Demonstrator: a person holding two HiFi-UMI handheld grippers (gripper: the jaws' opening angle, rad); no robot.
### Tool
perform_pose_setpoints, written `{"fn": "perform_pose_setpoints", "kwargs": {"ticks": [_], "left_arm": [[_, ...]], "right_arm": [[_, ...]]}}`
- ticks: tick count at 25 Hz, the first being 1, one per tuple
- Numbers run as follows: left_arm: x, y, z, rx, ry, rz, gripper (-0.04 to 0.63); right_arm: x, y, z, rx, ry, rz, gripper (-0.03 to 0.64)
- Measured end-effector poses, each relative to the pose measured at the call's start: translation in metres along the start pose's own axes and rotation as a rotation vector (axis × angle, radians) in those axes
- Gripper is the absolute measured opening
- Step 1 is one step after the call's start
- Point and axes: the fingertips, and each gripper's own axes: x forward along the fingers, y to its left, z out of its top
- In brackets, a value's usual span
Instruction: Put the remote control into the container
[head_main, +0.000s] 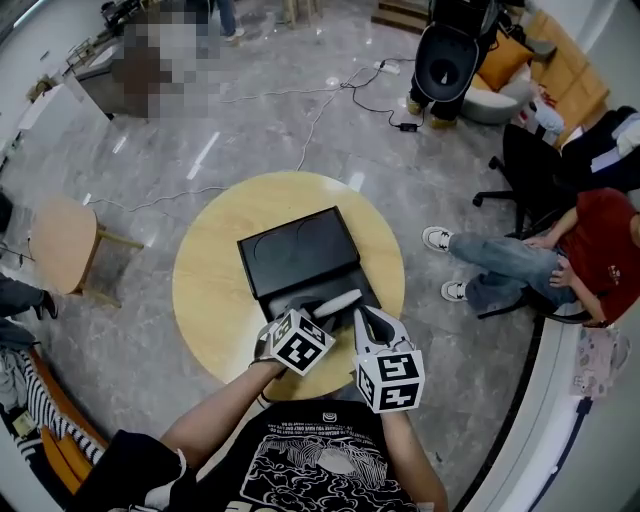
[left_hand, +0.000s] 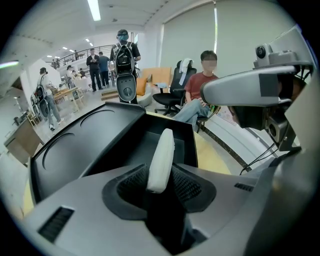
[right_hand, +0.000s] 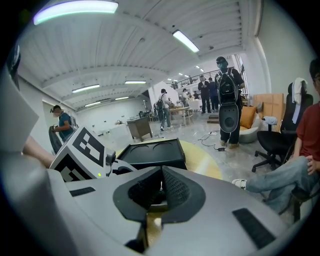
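A white remote control (head_main: 338, 302) hangs slantwise over the open black container (head_main: 300, 250) on the round wooden table (head_main: 210, 290). My left gripper (head_main: 318, 312) is at its near end. In the left gripper view the remote control (left_hand: 161, 160) stands between the jaws, pointing into the container's tray (left_hand: 184, 145), and the pads (left_hand: 131, 184) stand wide beside it without pressing, so the left gripper (left_hand: 161, 172) is open. My right gripper (head_main: 372, 318) hovers just right of the remote. Its jaws (right_hand: 161, 172) meet at the tips, empty, and face the container (right_hand: 152, 152).
The container's lid (left_hand: 85, 145) lies flat beyond the tray. A seated person in a red shirt (head_main: 590, 250) and a black office chair (head_main: 520, 170) are at the right. A small wooden side table (head_main: 62, 240) stands left, a speaker (head_main: 447, 60) and cables behind.
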Motion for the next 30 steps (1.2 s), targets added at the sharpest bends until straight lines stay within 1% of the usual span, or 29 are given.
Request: {"fn": "perform_pose_setpoints", "kwargs": {"ticks": [6,13,16,19,22,24,26,30], "left_arm": [[-0.012,-0.004,0.004,-0.002,-0.032,0.000,0.134],[-0.032,-0.012,0.008,-0.026,-0.109,0.003,0.135],[-0.045,-0.015,0.016,-0.063,-0.160,0.009,0.134],[-0.062,-0.018,0.023,-0.105,-0.237,0.017,0.133],[-0.080,-0.021,0.028,-0.162,-0.314,0.012,0.130],[-0.093,-0.019,0.031,-0.198,-0.354,0.023,0.103],[-0.106,-0.016,0.036,-0.213,-0.392,0.049,0.072],[-0.124,-0.012,0.034,-0.258,-0.443,0.098,0.045]], "right_arm": [[-0.003,0.007,-0.001,-0.002,-0.003,0.002,0.023],[-0.006,0.022,-0.007,0.006,-0.012,0.010,0.023],[-0.010,0.027,-0.006,0.013,-0.015,0.014,0.023],[-0.014,0.035,-0.008,0.022,-0.016,0.016,0.023],[-0.016,0.045,-0.008,0.024,-0.021,0.025,0.023],[-0.017,0.051,-0.004,0.023,-0.030,0.029,0.023],[-0.019,0.056,0.003,0.019,-0.045,0.031,0.023],[-0.022,0.069,0.007,-0.012,-0.057,0.063,0.023]]}}
